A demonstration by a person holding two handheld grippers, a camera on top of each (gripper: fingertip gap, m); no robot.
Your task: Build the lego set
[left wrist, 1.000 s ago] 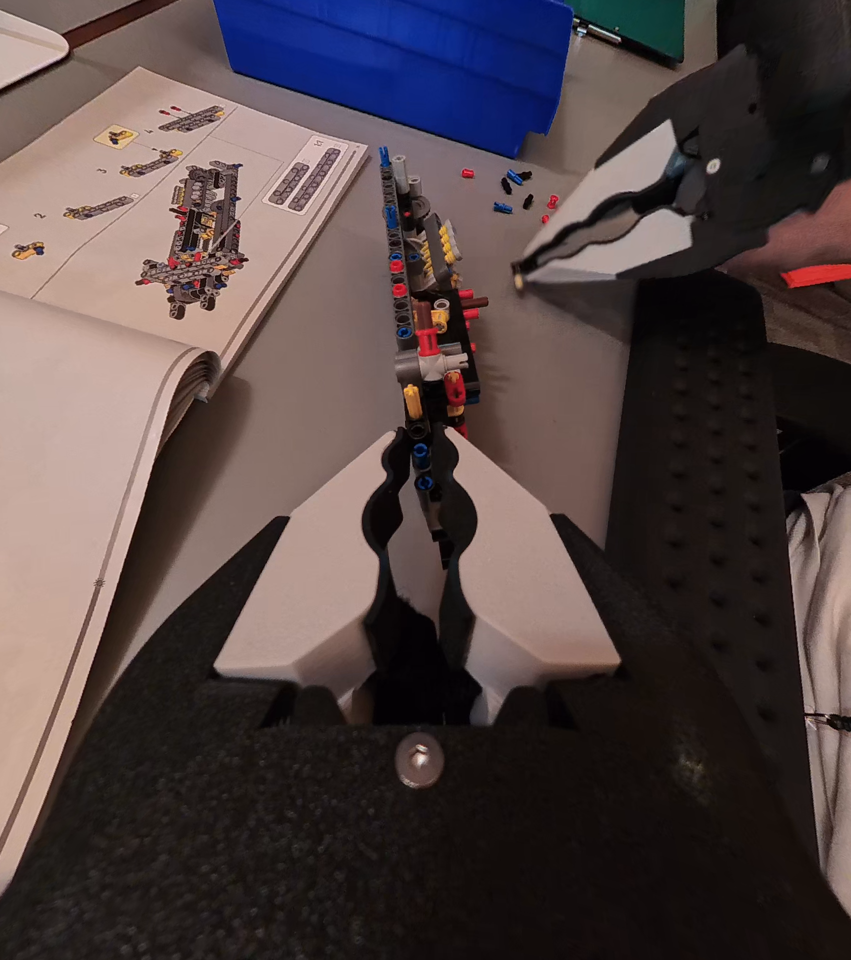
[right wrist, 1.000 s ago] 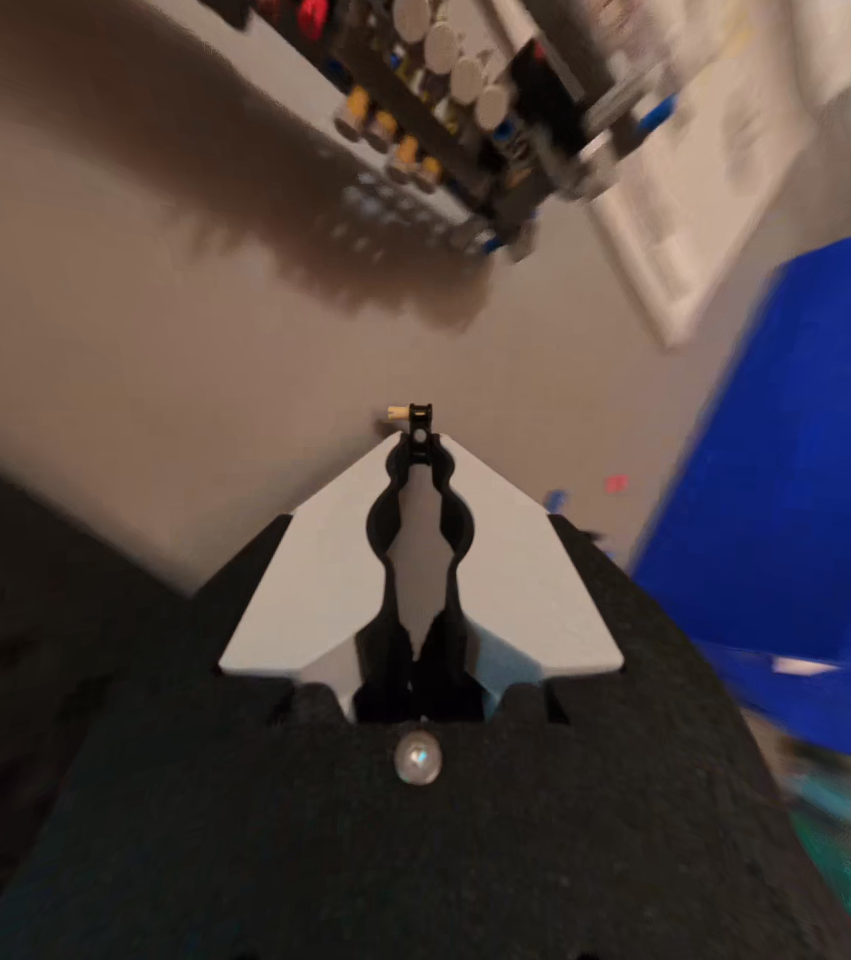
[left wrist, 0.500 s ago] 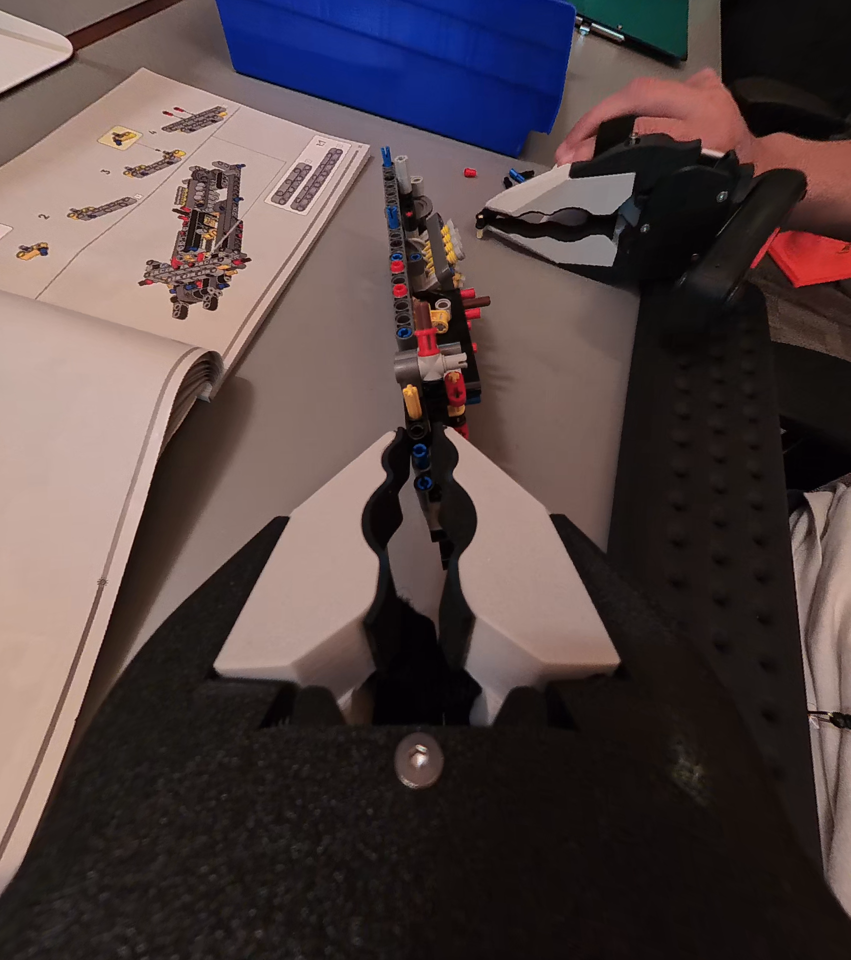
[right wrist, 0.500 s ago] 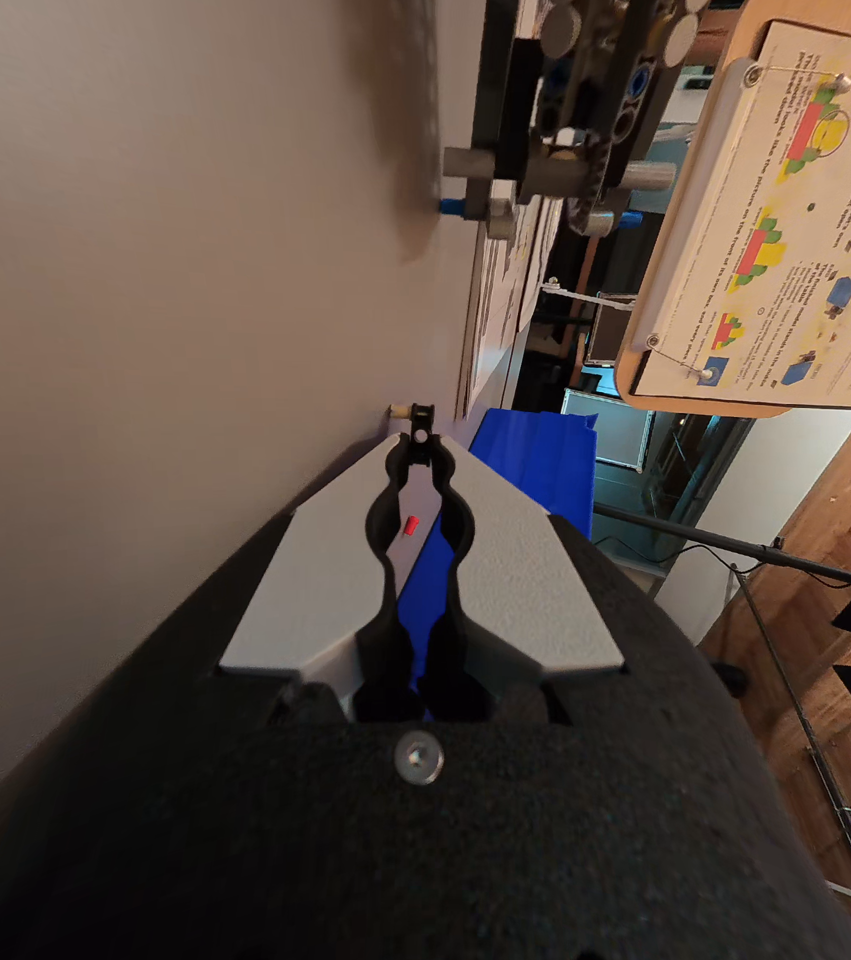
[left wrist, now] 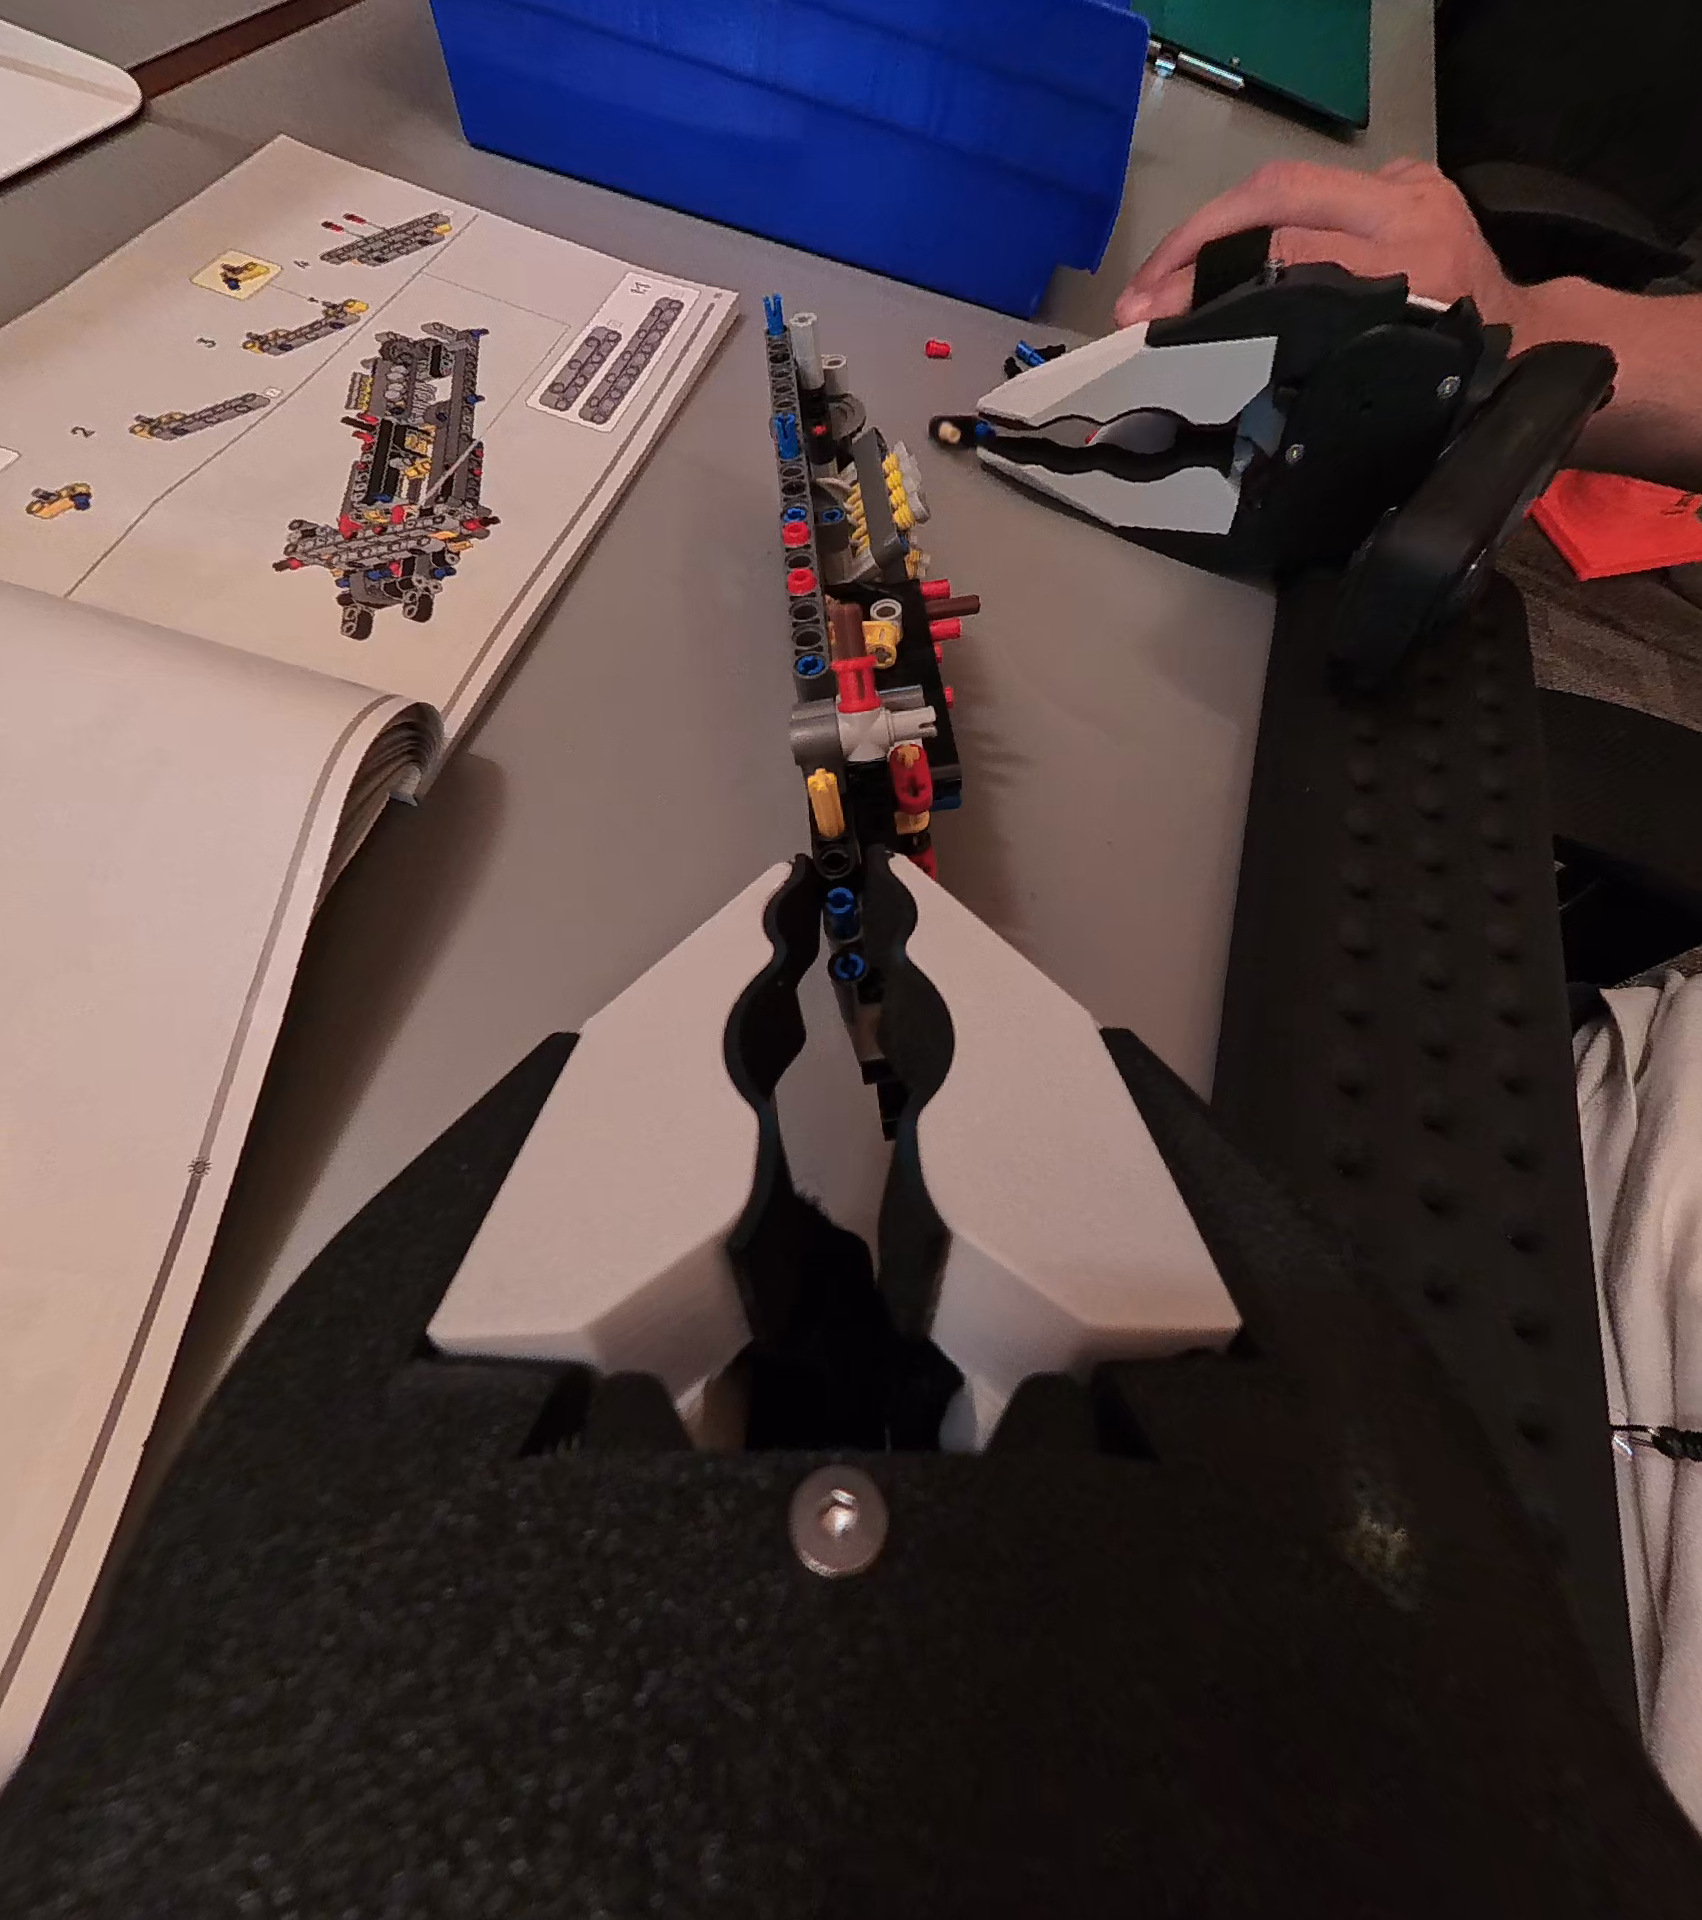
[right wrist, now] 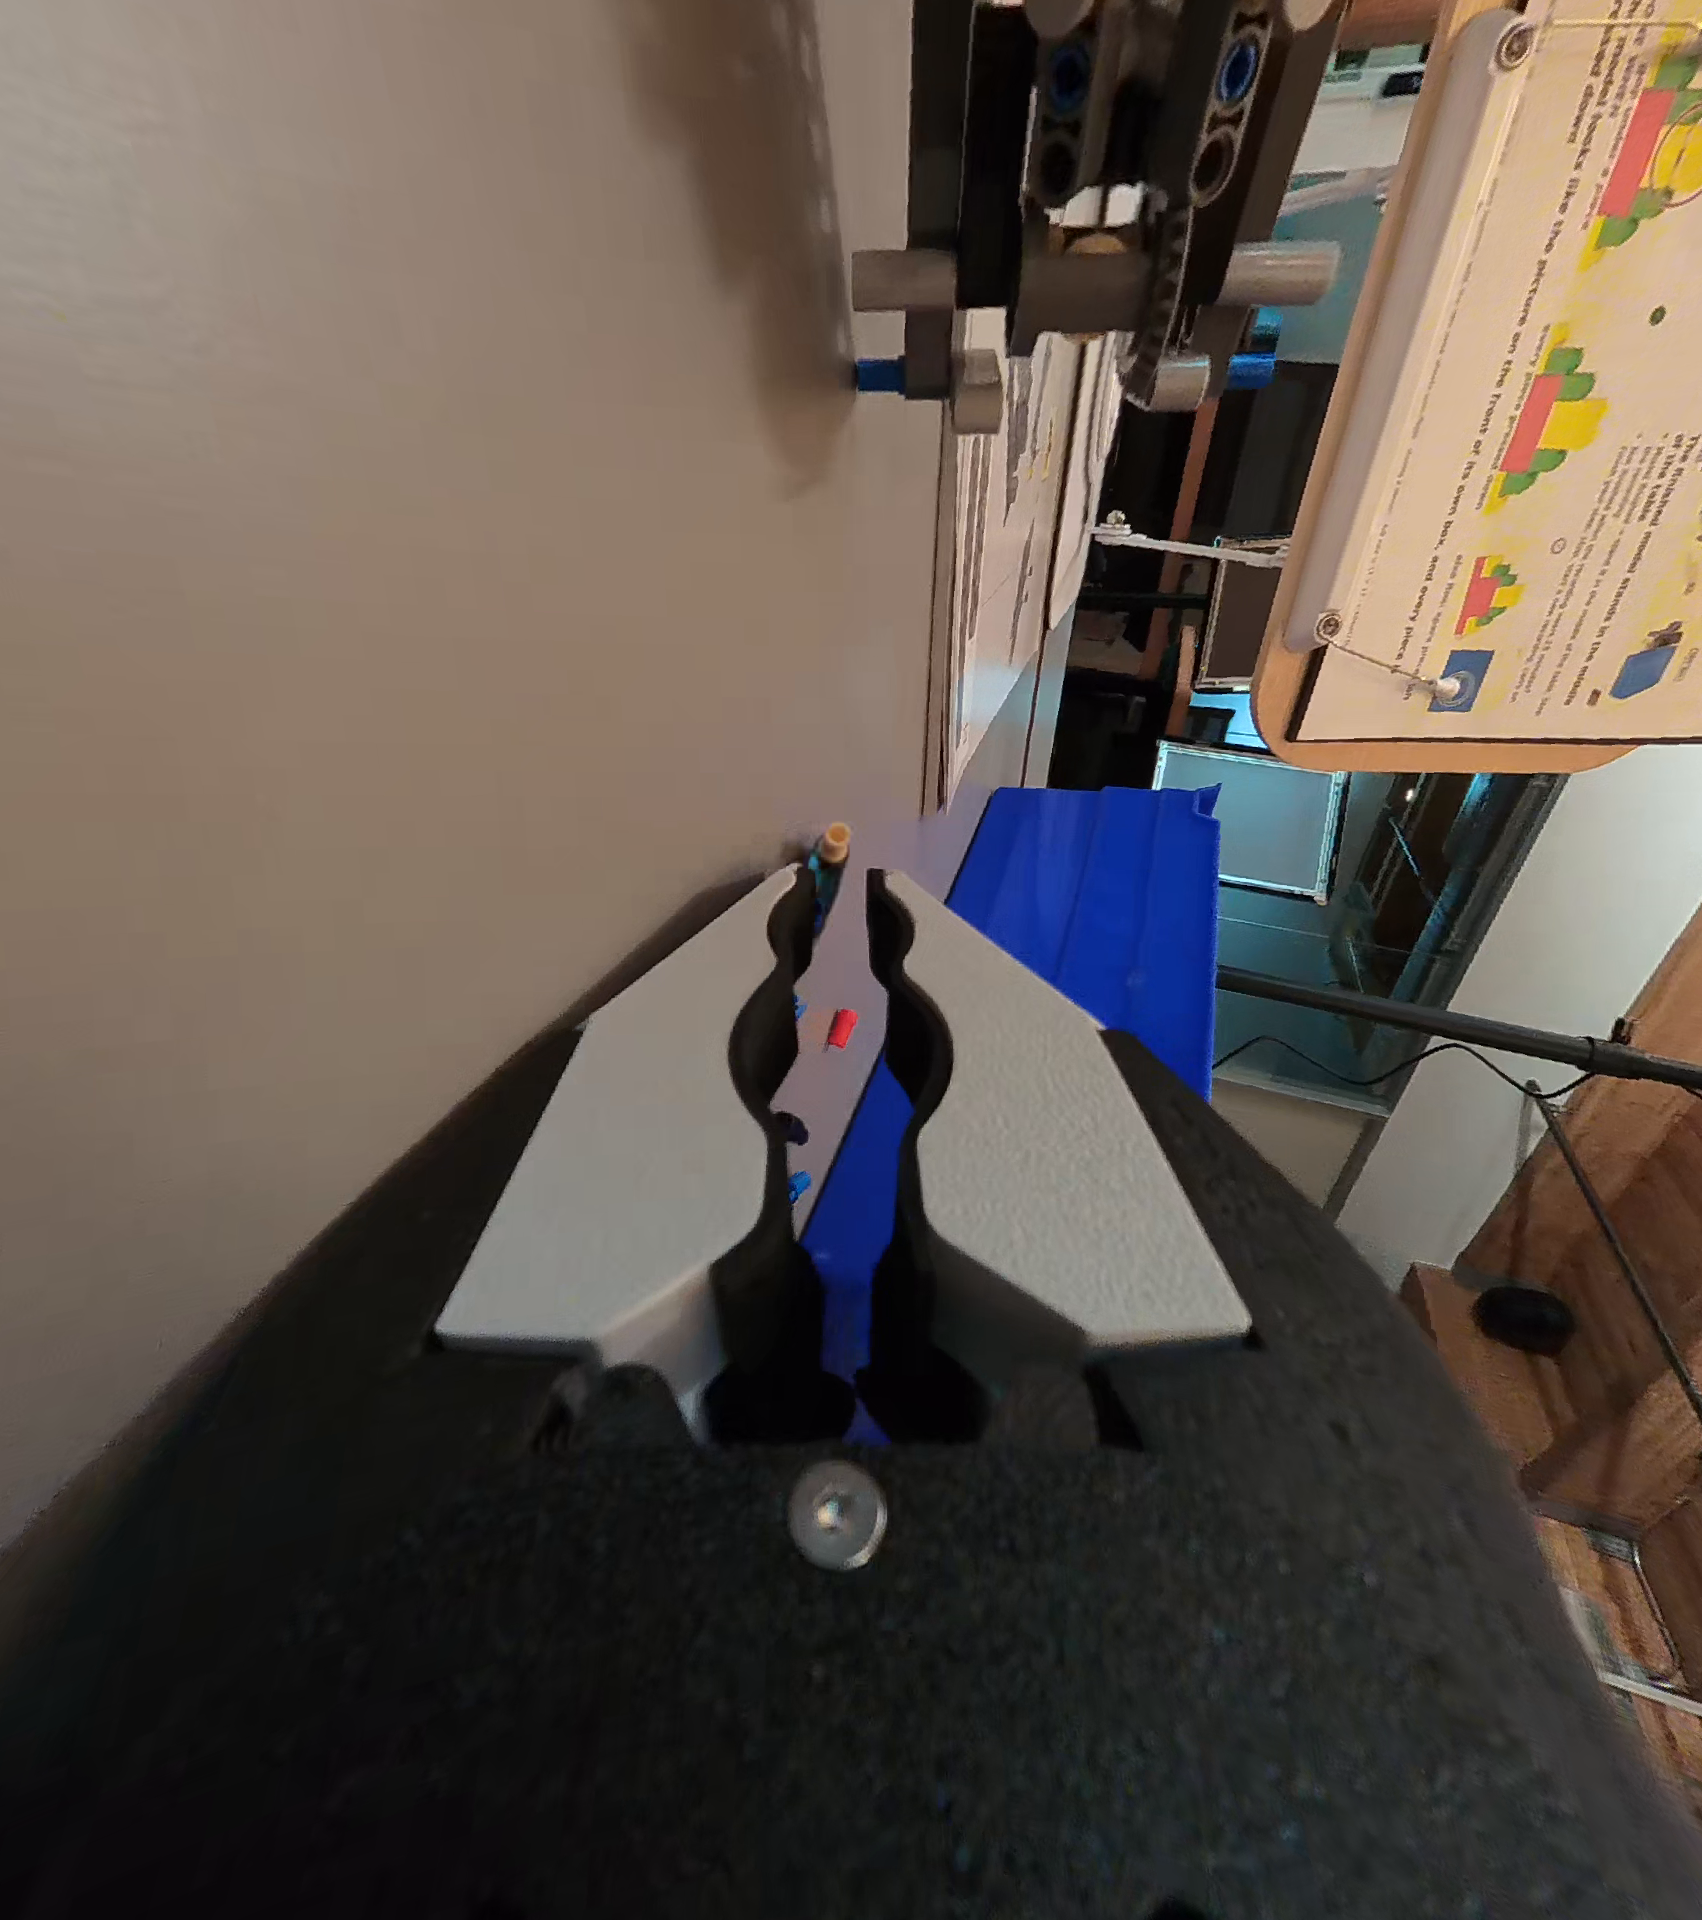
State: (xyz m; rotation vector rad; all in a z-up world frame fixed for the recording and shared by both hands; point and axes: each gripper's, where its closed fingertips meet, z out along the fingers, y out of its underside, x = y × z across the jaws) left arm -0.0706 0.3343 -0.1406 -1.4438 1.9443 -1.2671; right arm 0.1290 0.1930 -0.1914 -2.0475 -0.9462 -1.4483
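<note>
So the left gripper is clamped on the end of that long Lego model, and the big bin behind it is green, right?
Not quite: the bin is blue, as the left wrist view shows. The left gripper is indeed clamped on the end of the Lego model.

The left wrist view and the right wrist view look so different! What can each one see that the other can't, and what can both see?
Only the left wrist view shows the open paper instruction booklet's pictures, the person's hand and the red flat piece. Only the right wrist view shows the wooden board with a colourful printed sheet and the wooden floor. Both show the long black and grey lego model, the blue plastic bin, the grey table and the small tan-tipped pin at the right gripper.
</note>
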